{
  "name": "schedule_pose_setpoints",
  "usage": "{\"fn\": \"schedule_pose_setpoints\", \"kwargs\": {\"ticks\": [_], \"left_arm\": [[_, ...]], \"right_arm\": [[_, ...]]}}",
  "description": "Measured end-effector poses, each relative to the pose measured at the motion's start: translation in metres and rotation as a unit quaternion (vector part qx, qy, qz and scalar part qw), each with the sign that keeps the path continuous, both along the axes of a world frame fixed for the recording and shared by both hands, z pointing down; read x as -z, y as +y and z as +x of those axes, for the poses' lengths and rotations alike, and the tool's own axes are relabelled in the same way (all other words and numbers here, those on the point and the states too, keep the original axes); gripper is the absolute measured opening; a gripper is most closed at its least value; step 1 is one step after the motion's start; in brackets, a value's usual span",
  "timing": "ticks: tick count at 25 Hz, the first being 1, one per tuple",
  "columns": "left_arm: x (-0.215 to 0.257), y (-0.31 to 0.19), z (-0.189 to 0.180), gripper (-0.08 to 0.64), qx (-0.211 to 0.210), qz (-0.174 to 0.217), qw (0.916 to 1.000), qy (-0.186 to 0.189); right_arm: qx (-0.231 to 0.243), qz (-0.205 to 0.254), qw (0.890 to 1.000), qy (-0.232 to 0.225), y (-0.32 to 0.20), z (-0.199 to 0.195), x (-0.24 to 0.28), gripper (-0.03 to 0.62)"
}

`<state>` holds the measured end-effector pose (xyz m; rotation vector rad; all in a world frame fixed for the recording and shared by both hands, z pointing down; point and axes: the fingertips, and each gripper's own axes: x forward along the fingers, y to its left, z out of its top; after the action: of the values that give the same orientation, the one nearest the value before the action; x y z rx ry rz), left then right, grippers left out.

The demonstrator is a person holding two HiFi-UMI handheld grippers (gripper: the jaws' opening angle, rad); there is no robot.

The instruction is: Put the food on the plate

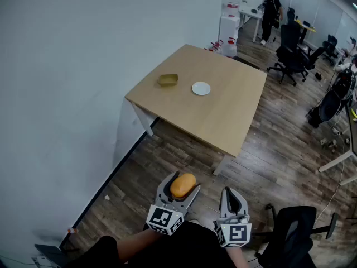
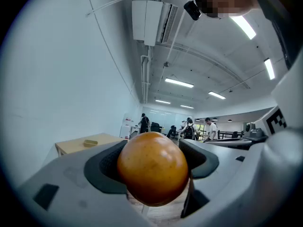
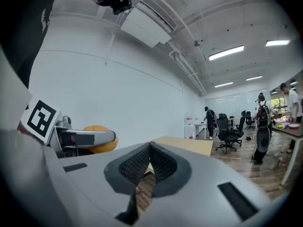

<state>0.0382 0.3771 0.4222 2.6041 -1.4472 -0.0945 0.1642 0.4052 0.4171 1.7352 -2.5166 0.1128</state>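
An orange-brown round food item (image 1: 183,185) sits clamped between the pads of my left gripper (image 1: 182,186), held well short of the table; it fills the middle of the left gripper view (image 2: 152,168). My right gripper (image 1: 232,199) hangs beside it with its jaws closed together and nothing between them (image 3: 149,161). The food also shows at the left of the right gripper view (image 3: 100,138). A small white plate (image 1: 201,88) lies on the wooden table (image 1: 223,116), far ahead of both grippers.
A yellow-green shallow container (image 1: 167,80) rests on the table left of the plate. A white wall (image 1: 67,66) runs along the left. Black office chairs (image 1: 293,49) and a person (image 1: 271,7) stand at the back right; another chair (image 1: 293,230) is close at my right.
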Motion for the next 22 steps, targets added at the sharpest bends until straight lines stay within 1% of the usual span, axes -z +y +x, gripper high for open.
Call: {"fn": "schedule_pose_setpoints", "kwargs": {"ticks": [3, 7, 10, 13, 16, 18, 22], "left_arm": [[0.003, -0.001, 0.009, 0.33, -0.006, 0.01, 0.9999, -0.006], [0.002, -0.001, 0.017, 0.33, -0.008, 0.012, 0.9998, 0.016], [-0.003, 0.004, 0.021, 0.33, -0.01, 0.01, 0.9999, 0.002], [-0.012, -0.003, 0.016, 0.33, -0.009, -0.003, 1.0, -0.001], [-0.019, -0.017, 0.014, 0.33, -0.005, -0.011, 0.9999, -0.002], [-0.023, -0.026, 0.015, 0.33, -0.008, -0.015, 0.9998, -0.004], [-0.027, -0.053, 0.011, 0.33, -0.019, -0.02, 0.9996, -0.002]], "right_arm": [[-0.025, -0.005, 1.0, -0.017, 0.002, 0.015, 0.005, 0.06], [-0.041, -0.008, 0.998, -0.042, 0.002, 0.033, -0.001, 0.06], [-0.047, -0.015, 0.998, -0.041, 0.003, 0.039, -0.008, 0.06], [-0.037, -0.022, 0.999, -0.029, 0.0, 0.032, -0.015, 0.06], [-0.027, -0.028, 0.999, -0.03, -0.012, 0.025, -0.022, 0.06], [-0.023, -0.036, 0.999, -0.027, -0.021, 0.019, -0.026, 0.06], [-0.007, -0.056, 0.998, -0.005, -0.044, 0.003, -0.034, 0.06]]}}
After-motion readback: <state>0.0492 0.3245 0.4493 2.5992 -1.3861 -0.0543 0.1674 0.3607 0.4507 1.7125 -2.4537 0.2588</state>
